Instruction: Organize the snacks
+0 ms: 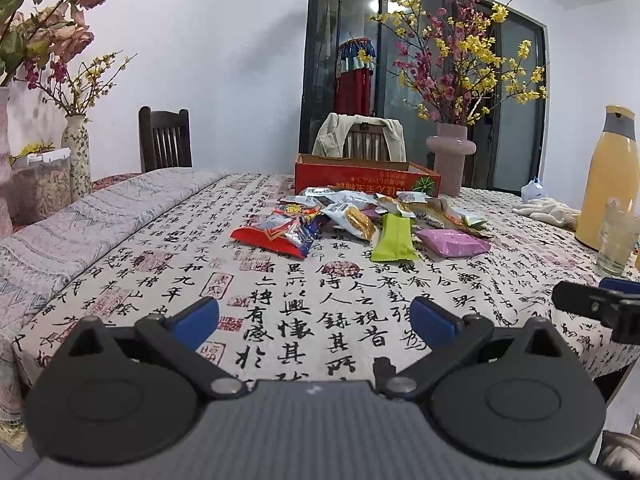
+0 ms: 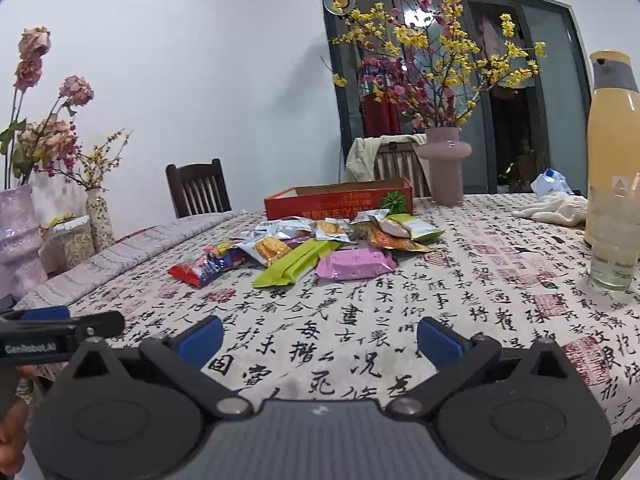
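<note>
A heap of snack packets (image 1: 352, 216) (image 2: 320, 240) lies mid-table: a red-blue packet (image 1: 276, 234) (image 2: 206, 266), a lime-green bar (image 1: 394, 238) (image 2: 296, 262), a pink packet (image 1: 454, 242) (image 2: 356, 264) and several silver and orange ones. Behind the heap stands an open red cardboard box (image 1: 366, 178) (image 2: 340, 200). My left gripper (image 1: 316, 322) is open with nothing between its blue pads, near the table's front edge, well short of the packets. My right gripper (image 2: 320, 340) is open and empty too, equally far back. Each view catches the other gripper at its side edge.
The table carries a calligraphy-print cloth (image 1: 304, 300). A pink vase of flowers (image 1: 450, 156) (image 2: 444, 166) stands behind the box. At the right are a yellow thermos (image 1: 610, 176) (image 2: 614, 132), a glass (image 1: 618, 238) (image 2: 614, 240) and white gloves (image 1: 548, 208) (image 2: 558, 208). Chairs stand at the far side.
</note>
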`<state>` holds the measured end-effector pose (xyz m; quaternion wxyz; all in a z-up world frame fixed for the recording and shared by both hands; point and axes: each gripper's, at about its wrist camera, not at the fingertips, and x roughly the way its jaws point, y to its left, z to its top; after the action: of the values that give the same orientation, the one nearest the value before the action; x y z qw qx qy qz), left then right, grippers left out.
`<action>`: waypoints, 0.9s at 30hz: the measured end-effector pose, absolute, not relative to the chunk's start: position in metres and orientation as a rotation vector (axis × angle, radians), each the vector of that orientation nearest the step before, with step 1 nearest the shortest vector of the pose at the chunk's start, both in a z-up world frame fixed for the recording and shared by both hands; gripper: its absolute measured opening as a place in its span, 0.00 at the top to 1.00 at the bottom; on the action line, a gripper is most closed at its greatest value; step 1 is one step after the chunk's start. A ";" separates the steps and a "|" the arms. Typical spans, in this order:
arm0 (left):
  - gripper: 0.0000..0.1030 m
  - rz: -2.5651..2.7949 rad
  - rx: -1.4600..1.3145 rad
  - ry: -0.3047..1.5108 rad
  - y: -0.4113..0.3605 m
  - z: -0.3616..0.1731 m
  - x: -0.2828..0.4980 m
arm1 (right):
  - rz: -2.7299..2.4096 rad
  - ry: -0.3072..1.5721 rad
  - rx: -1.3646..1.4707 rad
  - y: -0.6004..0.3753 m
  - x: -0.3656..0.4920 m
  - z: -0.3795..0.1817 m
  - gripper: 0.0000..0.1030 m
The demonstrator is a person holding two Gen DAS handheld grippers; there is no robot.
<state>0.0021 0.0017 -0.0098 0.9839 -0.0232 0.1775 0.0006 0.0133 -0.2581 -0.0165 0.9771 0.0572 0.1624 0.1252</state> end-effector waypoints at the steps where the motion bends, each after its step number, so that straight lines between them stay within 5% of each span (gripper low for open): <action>1: 0.00 0.002 -0.047 0.358 0.002 -0.010 0.002 | 0.252 0.323 0.116 -0.258 0.012 -0.017 0.00; 27: 0.00 -0.006 0.017 0.339 -0.005 0.007 0.021 | 0.253 0.287 0.097 -0.259 0.013 -0.011 0.00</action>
<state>0.0213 -0.0046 0.0075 0.9856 0.0086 0.1686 -0.0028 0.0129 -0.2588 -0.0111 0.9806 0.0483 0.1428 0.1256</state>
